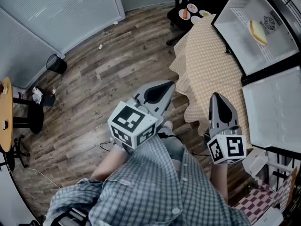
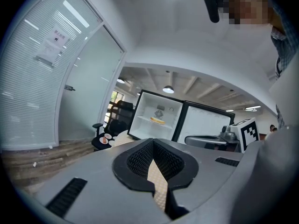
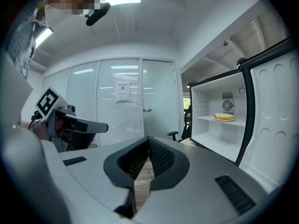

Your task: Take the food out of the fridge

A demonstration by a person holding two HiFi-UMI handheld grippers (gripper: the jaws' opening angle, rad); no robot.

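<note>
The small fridge (image 1: 256, 29) stands open at the upper right of the head view, and a yellow slice of food (image 1: 257, 32) lies on its wire shelf. Its white door (image 1: 275, 109) is swung out below it. My left gripper (image 1: 157, 94) and right gripper (image 1: 221, 108) are held close to my body, well short of the fridge, both shut with nothing in them. The left gripper view looks past the shut left gripper (image 2: 153, 141) to the food (image 2: 158, 121) far ahead. In the right gripper view the right gripper (image 3: 149, 138) is shut, with the food (image 3: 224, 117) on the shelf to the right.
A table under a tan dotted cloth (image 1: 207, 65) lies between me and the fridge. A black chair holding plates (image 1: 187, 12) stands beyond it. A black bin (image 1: 56, 63), a black stool (image 1: 33, 112) and a round wooden table (image 1: 5, 114) are at the left, by glass partitions.
</note>
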